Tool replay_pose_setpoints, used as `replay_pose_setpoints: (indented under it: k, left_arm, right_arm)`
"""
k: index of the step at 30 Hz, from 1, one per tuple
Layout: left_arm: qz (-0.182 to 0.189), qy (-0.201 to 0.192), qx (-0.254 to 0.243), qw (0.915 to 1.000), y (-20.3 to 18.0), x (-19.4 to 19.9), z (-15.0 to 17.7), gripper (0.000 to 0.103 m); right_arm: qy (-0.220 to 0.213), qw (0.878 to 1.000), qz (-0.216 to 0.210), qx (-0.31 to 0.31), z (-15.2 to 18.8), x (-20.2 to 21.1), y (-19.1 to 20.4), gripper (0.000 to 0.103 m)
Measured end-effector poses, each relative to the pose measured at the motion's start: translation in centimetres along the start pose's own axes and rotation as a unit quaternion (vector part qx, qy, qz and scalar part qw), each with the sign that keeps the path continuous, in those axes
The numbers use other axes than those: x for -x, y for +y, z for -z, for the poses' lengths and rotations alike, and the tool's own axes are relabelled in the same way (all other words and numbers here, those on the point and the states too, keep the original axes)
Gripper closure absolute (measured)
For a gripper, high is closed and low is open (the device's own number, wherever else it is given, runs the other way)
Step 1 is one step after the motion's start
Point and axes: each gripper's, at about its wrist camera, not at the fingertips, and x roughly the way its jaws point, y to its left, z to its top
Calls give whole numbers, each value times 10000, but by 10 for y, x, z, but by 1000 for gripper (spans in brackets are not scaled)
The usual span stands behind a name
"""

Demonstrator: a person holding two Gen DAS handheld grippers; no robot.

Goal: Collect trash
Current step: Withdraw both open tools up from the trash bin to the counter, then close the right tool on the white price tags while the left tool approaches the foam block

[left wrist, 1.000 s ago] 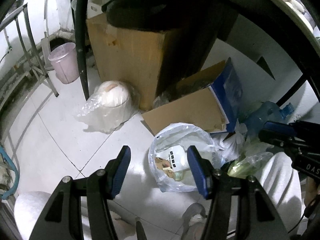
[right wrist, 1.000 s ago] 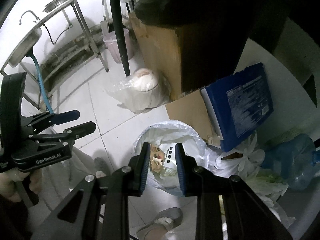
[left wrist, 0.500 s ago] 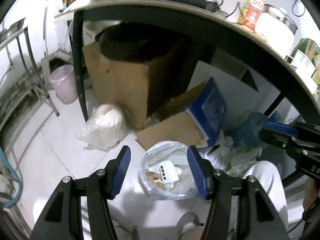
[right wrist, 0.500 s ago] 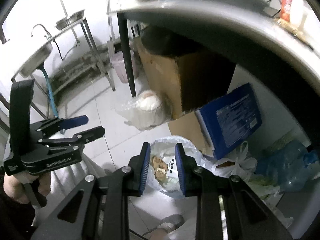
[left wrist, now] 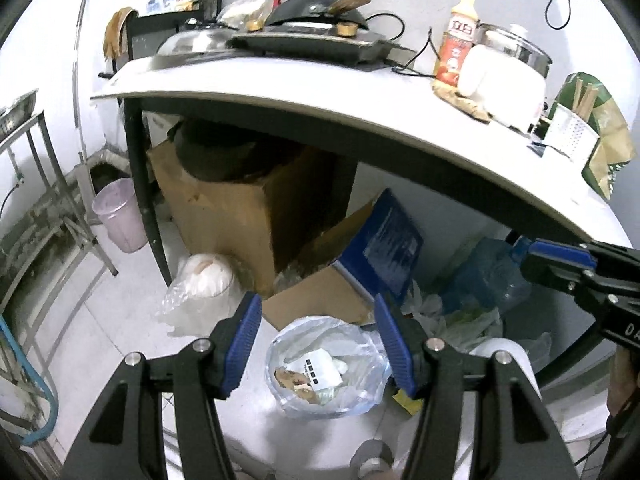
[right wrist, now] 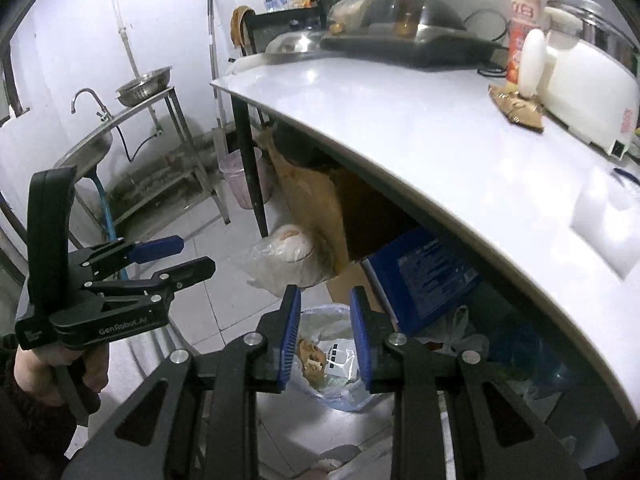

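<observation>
White floor tiles (left wrist: pixel 80 320) run under the white tabletop (left wrist: pixel 320 120), and on them, in front of the brown cardboard box (left wrist: pixel 224 216), sits the clear plastic trash bag (left wrist: pixel 328 372), its mouth open and showing food scraps and a white carton. I hold both tongs in the air above it, touching nothing. My left gripper (left wrist: pixel 318 344) has its blue pads spread wide, empty, with the bag seen between them. My right gripper (right wrist: pixel 325 336) is also released, its pads apart with a narrower gap and nothing in it. A blue-printed box flap (right wrist: pixel 424 276) leans just behind the bag. On the tabletop a red-labelled drink bottle (left wrist: pixel 456 48) stands beside a white rice cooker (right wrist: pixel 588 92), with a brown crumpled wrapper (right wrist: pixel 516 108) at their base.
</observation>
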Motion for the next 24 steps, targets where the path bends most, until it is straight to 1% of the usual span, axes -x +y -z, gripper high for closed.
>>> replay_pose_setpoints:
  k: [10, 12, 13, 15, 24]
  left_arm:
    - [225, -152, -196, 9994, -32, 20, -22, 44]
    - [260, -174, -238, 9992, -41, 22, -28, 44]
    - [276, -184, -256, 9991, -45, 22, -30, 44]
    - [310, -207, -312, 9988, -54, 23, -37, 44]
    - [518, -354, -559, 9965, -95, 25, -62, 44]
  right_arm:
    - [-319, 9993, 100, -147, -14, 42, -28, 79]
    - [-404, 9989, 144, -187, -17, 51, -36, 78]
    - [-433, 9987, 166, -207, -18, 54, -37, 76]
    - [-529, 9980, 220, -267, -21, 65, -47, 72]
    - [-756, 9941, 602, -484, -29, 107, -103, 71]
